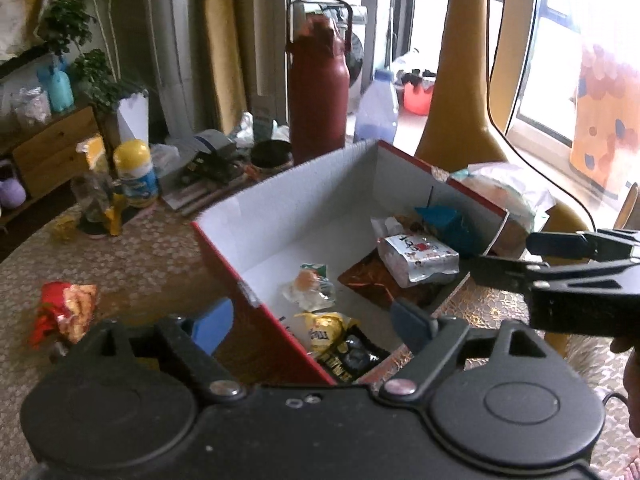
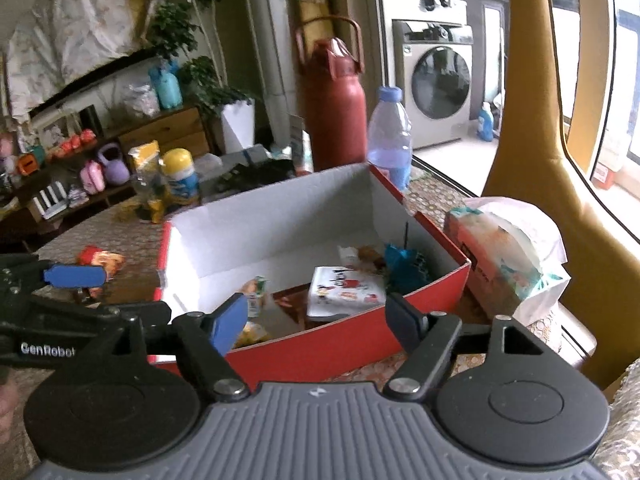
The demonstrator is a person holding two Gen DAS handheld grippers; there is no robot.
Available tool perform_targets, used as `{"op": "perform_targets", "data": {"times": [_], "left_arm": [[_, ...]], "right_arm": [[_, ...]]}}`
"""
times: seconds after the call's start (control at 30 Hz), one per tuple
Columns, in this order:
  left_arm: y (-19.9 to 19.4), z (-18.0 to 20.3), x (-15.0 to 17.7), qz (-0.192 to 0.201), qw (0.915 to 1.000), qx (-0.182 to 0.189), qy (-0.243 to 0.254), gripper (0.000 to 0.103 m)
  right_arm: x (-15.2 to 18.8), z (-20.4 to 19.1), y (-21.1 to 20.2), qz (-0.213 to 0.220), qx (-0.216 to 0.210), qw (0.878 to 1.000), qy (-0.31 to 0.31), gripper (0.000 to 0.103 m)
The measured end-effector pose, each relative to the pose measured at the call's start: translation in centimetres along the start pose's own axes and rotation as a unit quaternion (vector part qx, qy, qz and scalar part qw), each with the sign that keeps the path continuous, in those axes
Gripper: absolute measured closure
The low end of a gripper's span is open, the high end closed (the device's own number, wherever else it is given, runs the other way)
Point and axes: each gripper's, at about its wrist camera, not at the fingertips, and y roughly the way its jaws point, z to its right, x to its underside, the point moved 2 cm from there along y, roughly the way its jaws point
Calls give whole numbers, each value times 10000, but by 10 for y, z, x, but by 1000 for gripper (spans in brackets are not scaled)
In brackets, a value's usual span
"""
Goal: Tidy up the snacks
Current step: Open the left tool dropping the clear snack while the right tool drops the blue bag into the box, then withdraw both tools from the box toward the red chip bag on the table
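Red-walled box [image 1: 224, 248] sits mid-counter with snacks already inside; one red snack bag [image 1: 64, 312] lies outside, near the counter's left edge. My left jaws [image 1: 312, 326] and right jaws [image 2: 316, 320] stand apart, empty. I should approach that bag low and pinch its crimped end.

Both units are black: the left gripper [image 1: 312, 326] has a smooth housing with two round pivot covers, silver screws and blue finger pads [image 1: 212, 326], while the right gripper [image 2: 316, 322] has a ribbed grey top plate, matching blue pads (white "GenRobot" lettering shows on the left unit's arm).
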Motion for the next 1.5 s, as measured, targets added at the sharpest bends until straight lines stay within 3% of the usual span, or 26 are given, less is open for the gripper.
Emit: {"op": "perform_targets", "data": {"times": [0.13, 0.23, 0.5, 0.6, 0.97, 1.27, 1.5], "left_arm": [[-24, -9, 6, 145, 9999, -8, -61, 15], [-42, -17, 12, 241, 9997, 15, -78, 14], [-87, -49, 33, 502, 9985, -49, -221, 7], [-102, -66, 42, 618, 9975, -79, -346, 4], [-135, -129, 76, 982, 9916, -674, -499, 0], [-128, -190, 86, 972, 9853, -1204, -726, 0], [-94, -229, 93, 719, 9843, -1438, -723, 0]], "right_arm": [[3, -17, -22, 92, -143, 9998, -120, 26], [7, -31, -35, 137, -260, 9993, -210, 20], [15, -73, -59, 133, -699, 9967, -386, 18], [18, -89, -63, 227, -827, 9952, -481, 7], [32, -150, -55, 216, -1483, 9863, -690, 2], [20, -186, -20, -106, -2012, 9760, -827, 2], [5, -208, 20, -369, -1830, 9776, -967, 2]]}}
